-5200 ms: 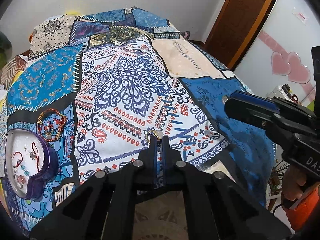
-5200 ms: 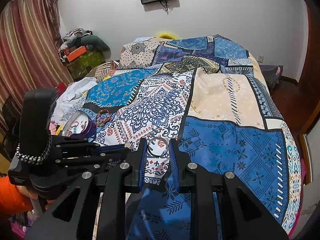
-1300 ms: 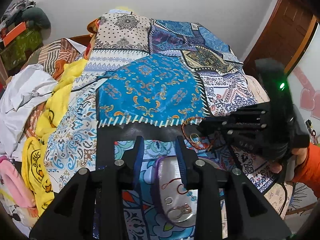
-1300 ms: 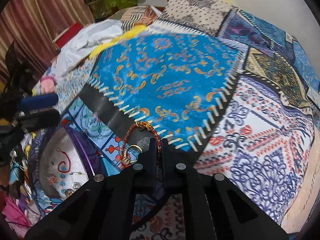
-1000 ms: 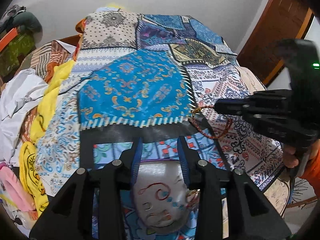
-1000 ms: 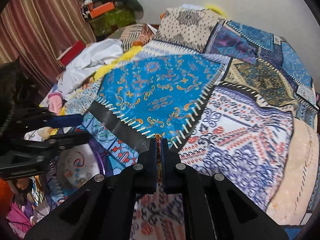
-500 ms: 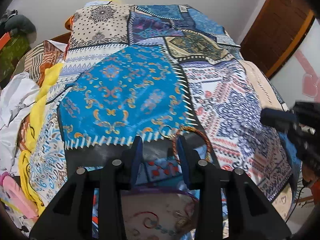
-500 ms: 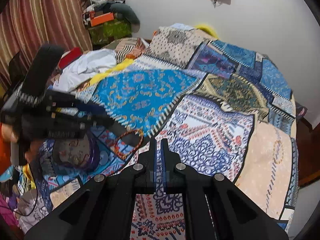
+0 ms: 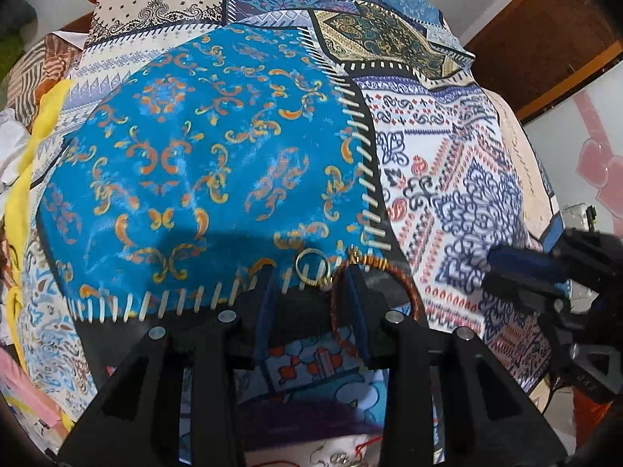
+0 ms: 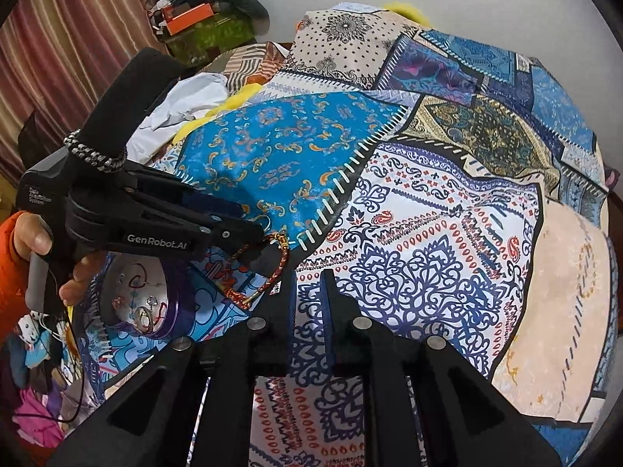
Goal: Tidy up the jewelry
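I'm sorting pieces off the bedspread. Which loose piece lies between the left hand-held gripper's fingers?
The small gold ring, plain metal, lies between them; the red braided bracelet loops around the right finger.

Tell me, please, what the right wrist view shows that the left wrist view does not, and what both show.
Only the right wrist view: the striped curtain, the hand holding the left gripper, and the purple dish nearly whole. Only the left wrist view: the wooden door and pink heart stickers. Both: the patchwork bedspread, the red braided bracelet and the gold ring beside it.
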Action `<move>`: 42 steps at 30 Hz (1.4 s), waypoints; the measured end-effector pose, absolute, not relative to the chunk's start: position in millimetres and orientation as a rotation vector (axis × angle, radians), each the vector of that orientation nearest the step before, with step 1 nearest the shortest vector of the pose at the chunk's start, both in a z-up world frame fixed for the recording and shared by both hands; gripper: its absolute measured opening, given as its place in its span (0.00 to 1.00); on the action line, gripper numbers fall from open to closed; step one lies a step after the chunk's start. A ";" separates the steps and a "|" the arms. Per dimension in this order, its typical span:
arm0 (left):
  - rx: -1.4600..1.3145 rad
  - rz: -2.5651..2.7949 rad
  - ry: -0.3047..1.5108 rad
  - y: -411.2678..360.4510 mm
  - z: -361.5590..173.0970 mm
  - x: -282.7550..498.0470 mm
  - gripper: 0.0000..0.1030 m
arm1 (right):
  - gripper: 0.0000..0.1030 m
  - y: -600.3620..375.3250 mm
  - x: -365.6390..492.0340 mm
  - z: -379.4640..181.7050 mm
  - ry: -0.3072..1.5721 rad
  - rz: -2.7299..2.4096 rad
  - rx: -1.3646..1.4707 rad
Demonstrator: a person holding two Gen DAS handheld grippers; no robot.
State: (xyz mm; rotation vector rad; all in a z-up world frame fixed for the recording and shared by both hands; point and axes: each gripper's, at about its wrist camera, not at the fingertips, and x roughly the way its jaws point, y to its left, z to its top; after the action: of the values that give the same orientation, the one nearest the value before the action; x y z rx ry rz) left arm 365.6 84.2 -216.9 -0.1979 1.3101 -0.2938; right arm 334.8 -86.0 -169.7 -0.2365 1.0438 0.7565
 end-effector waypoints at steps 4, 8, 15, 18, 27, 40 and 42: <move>-0.249 -0.291 1.327 85.0 -220.5 373.8 0.34 | 0.11 -88.1 338.1 -173.7 1.066 0.766 -0.216; -0.249 -0.286 1.313 83.8 -221.4 375.4 0.33 | 0.11 -86.0 338.8 -175.7 1.075 0.770 -0.221; -0.261 -0.240 1.291 94.9 -227.6 371.3 0.04 | 0.11 -83.3 333.9 -175.6 1.079 0.784 -0.237; -0.263 -0.236 1.284 99.2 -226.9 367.6 0.00 | 0.11 -82.1 333.2 -176.8 1.083 0.779 -0.249; -0.190 -0.233 1.224 98.0 -205.0 353.4 0.06 | 0.11 -75.5 335.4 -177.8 1.094 0.782 -0.255; 0.003 -0.252 1.300 84.0 -220.5 352.9 0.32 | 0.11 -82.6 340.6 -182.4 1.121 0.787 -0.213; 0.006 -0.257 1.299 81.5 -221.7 356.1 0.32 | 0.11 -82.3 341.1 -183.0 1.124 0.786 -0.210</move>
State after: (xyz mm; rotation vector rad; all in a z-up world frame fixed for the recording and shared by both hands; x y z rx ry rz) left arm 356.1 81.5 -221.7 0.0063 1.2992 -0.2570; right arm 341.1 -82.3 -183.0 -0.2098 1.1237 0.7863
